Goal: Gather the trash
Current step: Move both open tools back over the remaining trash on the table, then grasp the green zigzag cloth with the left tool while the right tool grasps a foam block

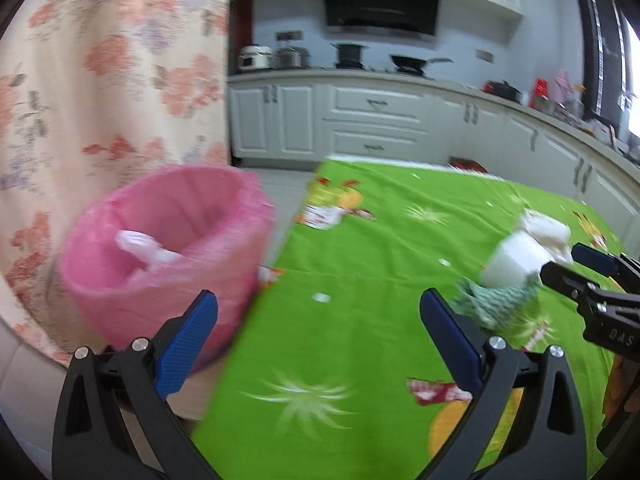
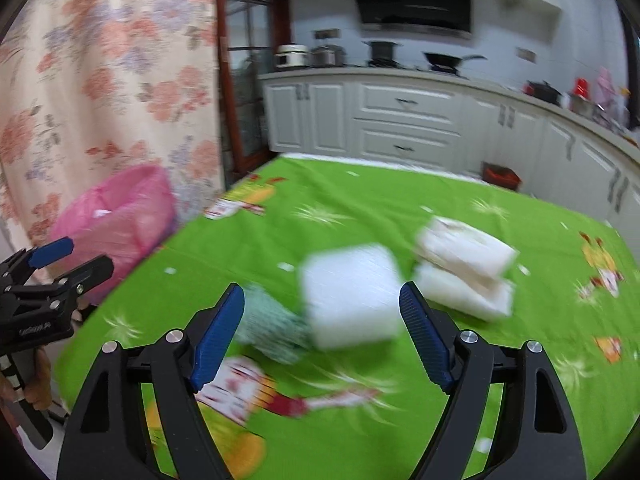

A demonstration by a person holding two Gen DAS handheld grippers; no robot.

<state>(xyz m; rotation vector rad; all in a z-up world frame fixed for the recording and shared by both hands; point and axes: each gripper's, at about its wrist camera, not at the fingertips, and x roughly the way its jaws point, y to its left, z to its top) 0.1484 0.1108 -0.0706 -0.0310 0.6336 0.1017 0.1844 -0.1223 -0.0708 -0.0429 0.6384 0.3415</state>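
Between our right claw (image 2: 322, 340) and its spread blue pads sits a white foam block (image 2: 350, 294), not yet pinched, with a green-and-white crumpled scrap (image 2: 272, 332) touching it at nine o'clock. Just beyond, at two o'clock, two white folded wrappers (image 2: 466, 270) lie stacked on the green table (image 2: 360, 208). Our left claw (image 1: 318, 340) is also spread and holds nothing, pointing along the table edge. At its ten o'clock stands the pink-lined bin (image 1: 168, 256), just off the table, with one pale piece of trash (image 1: 146, 250) already inside. We judge the task barely begun: block, scrap, wrappers and small white crumbs remain.
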